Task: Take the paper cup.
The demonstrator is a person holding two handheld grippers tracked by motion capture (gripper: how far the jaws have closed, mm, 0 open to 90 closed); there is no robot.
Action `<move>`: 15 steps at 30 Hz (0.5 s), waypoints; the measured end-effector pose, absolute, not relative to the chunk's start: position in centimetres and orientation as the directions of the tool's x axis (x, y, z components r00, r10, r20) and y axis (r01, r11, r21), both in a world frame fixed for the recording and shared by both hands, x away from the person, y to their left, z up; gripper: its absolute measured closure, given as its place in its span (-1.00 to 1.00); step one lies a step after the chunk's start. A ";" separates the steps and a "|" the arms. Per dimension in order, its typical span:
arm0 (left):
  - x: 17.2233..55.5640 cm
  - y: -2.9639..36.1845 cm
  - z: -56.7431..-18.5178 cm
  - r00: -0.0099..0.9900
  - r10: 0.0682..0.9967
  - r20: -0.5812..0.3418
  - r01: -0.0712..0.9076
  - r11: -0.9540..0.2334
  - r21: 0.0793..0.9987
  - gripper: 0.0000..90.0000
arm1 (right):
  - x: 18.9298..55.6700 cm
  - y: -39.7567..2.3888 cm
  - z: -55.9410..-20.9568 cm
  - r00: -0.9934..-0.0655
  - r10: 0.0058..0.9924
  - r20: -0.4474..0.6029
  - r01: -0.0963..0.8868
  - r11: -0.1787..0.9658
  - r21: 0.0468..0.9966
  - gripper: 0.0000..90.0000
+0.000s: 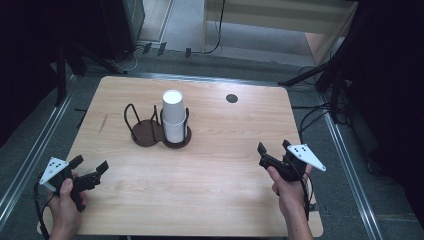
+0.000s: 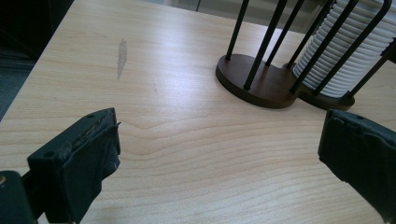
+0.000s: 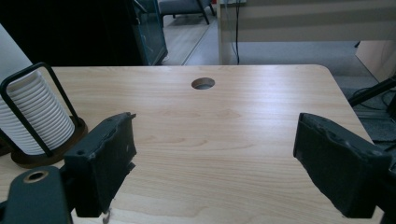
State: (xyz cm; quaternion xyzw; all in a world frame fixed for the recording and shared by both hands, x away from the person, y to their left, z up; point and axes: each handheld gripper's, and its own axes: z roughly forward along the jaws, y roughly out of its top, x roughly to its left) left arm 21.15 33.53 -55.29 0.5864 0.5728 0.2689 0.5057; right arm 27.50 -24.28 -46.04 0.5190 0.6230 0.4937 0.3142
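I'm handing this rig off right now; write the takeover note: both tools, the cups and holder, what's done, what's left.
Left tool: open, empty, low over the table's near left corner.
Right tool: open, empty, above the near right side, jaws pointing toward the table's far edge.
Cup stack: white, upside down, seated in the right bay of the two-bay wire holder, mid-table.
Left bay: empty.
Done: nothing visibly taken from the stack or placed in the left bay.
Left: judging by the layout, probably reach for the stack; neither tool touches it.

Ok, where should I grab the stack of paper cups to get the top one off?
Grip the stack of paper cups on its smooth upper wall, above the wire holder. Probably come from the near side: the wires cage the ribbed lower rims, and the top stands clear.
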 end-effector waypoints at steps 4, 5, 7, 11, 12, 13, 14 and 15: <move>21.1 33.5 -55.3 0.201 0.943 -0.265 0.399 0.168 0.901 -1.00 | 28.0 -23.3 -45.8 -0.278 0.954 0.116 0.340 -0.015 0.940 -0.72; 21.1 33.5 -55.3 0.202 0.943 -0.266 0.400 0.168 0.901 -1.00 | 28.1 -23.0 -45.7 -0.282 0.952 0.114 0.342 -0.012 0.940 -0.72; 21.2 33.6 -55.3 0.203 0.942 -0.267 0.400 0.169 0.901 -1.00 | 28.3 -22.5 -45.5 -0.290 0.950 0.114 0.341 -0.009 0.940 -0.72; 21.2 33.5 -55.3 0.203 0.942 -0.268 0.399 0.170 0.901 -1.00 | 28.7 -21.7 -45.2 -0.305 0.945 0.114 0.337 -0.005 0.942 -0.72; 21.2 33.5 -55.3 0.203 0.942 -0.268 0.399 0.170 0.901 -1.00 | 28.8 -21.4 -45.1 -0.310 0.944 0.115 0.335 -0.004 0.942 -0.72; 21.2 33.5 -55.3 0.203 0.942 -0.267 0.399 0.170 0.901 -1.00 | 28.9 -21.2 -45.0 -0.314 0.942 0.115 0.334 -0.004 0.943 -0.72; 21.2 33.5 -55.3 0.203 0.942 -0.267 0.399 0.170 0.901 -1.00 | 29.0 -21.0 -44.9 -0.318 0.941 0.113 0.331 -0.002 0.944 -0.72; 21.2 33.5 -55.3 0.203 0.942 -0.268 0.399 0.171 0.901 -1.00 | 29.1 -20.7 -44.8 -0.321 0.940 0.113 0.331 -0.001 0.944 -0.72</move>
